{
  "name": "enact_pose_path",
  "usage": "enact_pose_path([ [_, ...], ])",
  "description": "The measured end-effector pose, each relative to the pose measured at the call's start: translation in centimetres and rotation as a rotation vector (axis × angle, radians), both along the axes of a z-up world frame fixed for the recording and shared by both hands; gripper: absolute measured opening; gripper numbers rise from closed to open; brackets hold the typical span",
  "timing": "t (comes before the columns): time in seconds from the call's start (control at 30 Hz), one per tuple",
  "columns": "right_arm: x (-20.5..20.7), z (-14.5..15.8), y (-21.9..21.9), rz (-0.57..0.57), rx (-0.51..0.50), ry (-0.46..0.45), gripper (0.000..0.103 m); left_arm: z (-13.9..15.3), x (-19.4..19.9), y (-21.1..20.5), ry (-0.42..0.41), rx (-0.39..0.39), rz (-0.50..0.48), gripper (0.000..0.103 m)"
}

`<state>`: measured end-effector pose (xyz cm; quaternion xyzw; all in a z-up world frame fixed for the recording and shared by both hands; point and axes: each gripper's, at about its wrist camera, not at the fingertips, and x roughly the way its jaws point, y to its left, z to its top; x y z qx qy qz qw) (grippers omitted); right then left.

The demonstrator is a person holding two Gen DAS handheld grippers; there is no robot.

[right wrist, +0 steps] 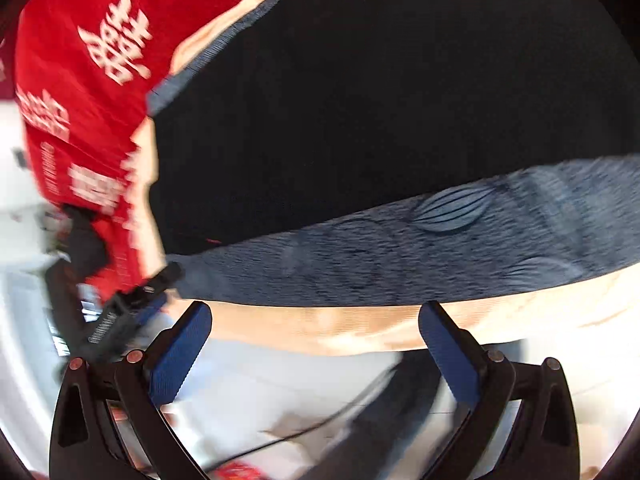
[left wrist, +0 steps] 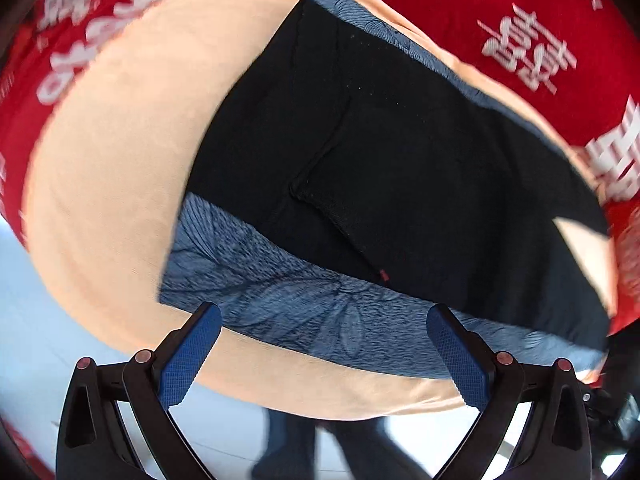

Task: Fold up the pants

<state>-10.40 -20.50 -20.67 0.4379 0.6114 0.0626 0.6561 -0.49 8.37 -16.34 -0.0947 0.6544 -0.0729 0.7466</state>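
Observation:
Black pants (left wrist: 400, 184) with a blue-grey patterned waistband (left wrist: 304, 304) lie flat on a peach cloth (left wrist: 120, 184). My left gripper (left wrist: 324, 328) is open and empty, its blue pads (left wrist: 188, 356) hovering at the waistband's near edge. In the right wrist view the same black pants (right wrist: 380, 112) and patterned waistband (right wrist: 400, 264) lie just beyond my right gripper (right wrist: 316, 324), which is open and empty over the peach cloth's (right wrist: 300, 328) near edge. The left gripper (right wrist: 132, 312) shows at the waistband's left end in the right wrist view.
A red cloth with white characters (left wrist: 540, 40) covers the table under the peach cloth, also in the right wrist view (right wrist: 80, 92). The pale floor (left wrist: 40, 360) and a person's dark legs (left wrist: 320, 448) show below the table edge.

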Motion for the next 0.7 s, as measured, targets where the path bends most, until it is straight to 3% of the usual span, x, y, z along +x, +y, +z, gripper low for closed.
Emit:
enact_pose_path([
  [0.03,-0.2,-0.6,-0.1,-0.021,0.064,-0.013,0.099,-0.2,-0.1,0.3,0.003,-0.018,0.006,0.103],
  [0.07,-0.5,-1.0,-0.2,-0.031,0.098,-0.018,0.085,-0.6,-0.3,0.8,0.007,-0.042,0.009,0.103],
  [0.1,-0.8,-1.8,-0.1,-0.044,0.150,-0.020,0.062,-0.8,-0.3,1.0,0.010,-0.053,0.006,0.103],
  [0.17,-1.5,-3.6,0.1,-0.062,0.222,-0.004,0.053,-1.2,-0.5,1.2,0.011,-0.069,-0.014,0.103],
  [0.37,-3.0,-8.2,1.4,-0.137,0.318,0.014,0.053,-2.6,-1.4,2.0,0.052,-0.093,-0.047,0.103],
  [0.43,-2.9,-9.0,1.1,-0.194,0.358,-0.019,0.053,-2.9,-1.7,1.8,0.063,-0.100,-0.054,0.103],
  [0.57,-1.8,-7.3,0.7,-0.260,0.418,-0.111,0.053,-3.2,-2.3,1.2,0.087,-0.138,-0.062,0.103],
  [0.7,-0.3,-3.9,0.3,-0.238,0.451,-0.210,0.053,-3.6,-1.9,0.4,0.127,-0.249,-0.001,0.103],
])
